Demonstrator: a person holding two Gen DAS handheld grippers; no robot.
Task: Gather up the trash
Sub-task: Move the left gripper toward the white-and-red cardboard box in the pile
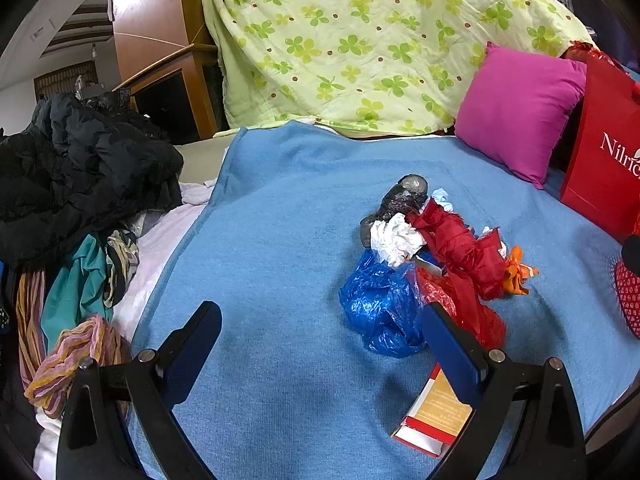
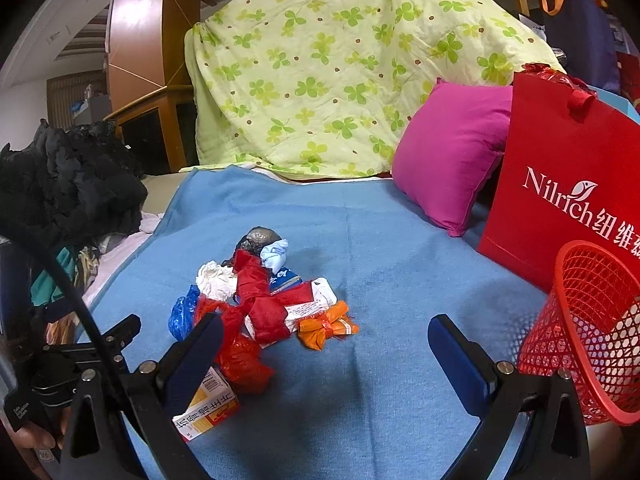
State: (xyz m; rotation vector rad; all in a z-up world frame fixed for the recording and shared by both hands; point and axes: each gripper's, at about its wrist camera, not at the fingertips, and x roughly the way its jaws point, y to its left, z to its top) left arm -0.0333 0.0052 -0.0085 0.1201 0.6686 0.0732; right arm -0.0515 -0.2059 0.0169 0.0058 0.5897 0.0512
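Right wrist: crumpled red, blue, white trash pile (image 2: 260,304); both claws wide, empty.

- The blue blanket (image 2: 380,240) you work over is soft, fuzzy, matt cloth.
- Your blue bag (image 1: 380,304) is thin, shiny, crinkly plastic.
- The white wad (image 1: 394,238) looks like crumpled paper.
- Your red basket (image 2: 592,332) is glossy plastic mesh.
- The red shopping bag (image 2: 560,168) looks like smooth paper.
- The pink pillow (image 2: 448,156) is smooth cloth.
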